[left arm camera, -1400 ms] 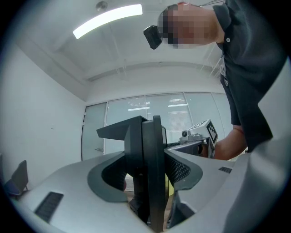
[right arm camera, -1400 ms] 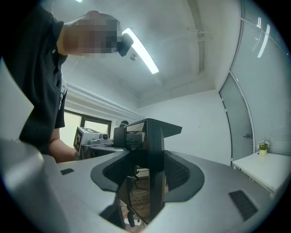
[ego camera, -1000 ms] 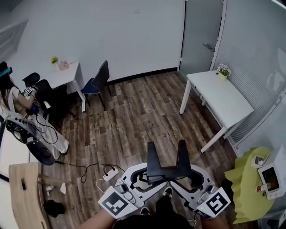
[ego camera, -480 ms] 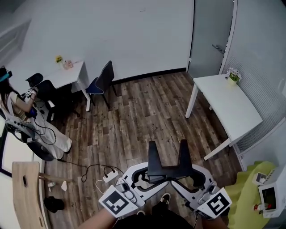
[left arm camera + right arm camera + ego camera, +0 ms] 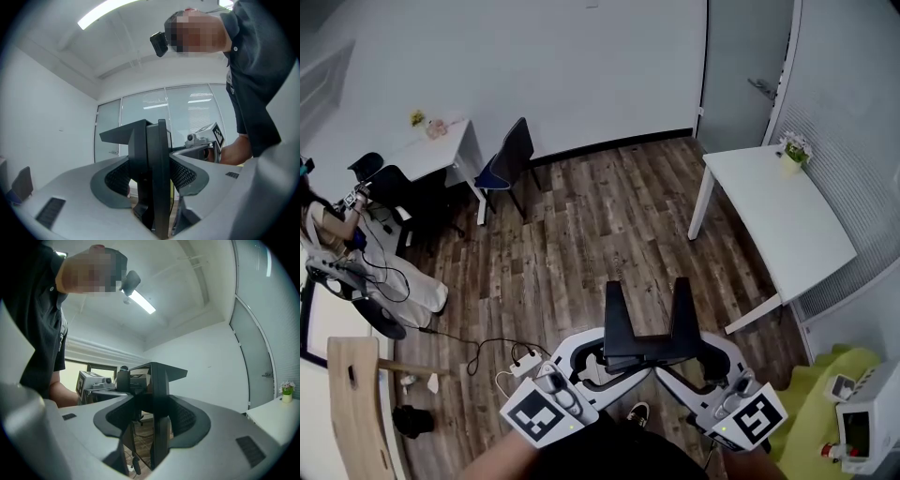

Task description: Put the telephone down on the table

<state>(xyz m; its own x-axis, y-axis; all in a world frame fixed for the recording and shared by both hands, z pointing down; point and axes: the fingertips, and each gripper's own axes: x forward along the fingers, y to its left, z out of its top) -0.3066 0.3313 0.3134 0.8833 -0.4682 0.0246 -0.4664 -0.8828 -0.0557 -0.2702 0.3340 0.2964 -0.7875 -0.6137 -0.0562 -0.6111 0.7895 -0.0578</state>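
Note:
The telephone is a black, angular piece with two upright arms, held level above the wooden floor. My left gripper is shut on its left end and my right gripper on its right end. In the left gripper view the telephone's black edge stands upright between the grey pads, with the right gripper's marker cube behind it. The right gripper view shows the telephone clamped between its pads. The white table stands ahead on the right.
A second white table with dark chairs stands at the far left, and a person sits near it. A power strip and cable lie on the floor. A green-covered stand is at bottom right, and a door is behind.
Both grippers have carried the telephone across the room with the same hold. The floor and both tables have slid in the view; the green stand has moved toward the lower right corner.

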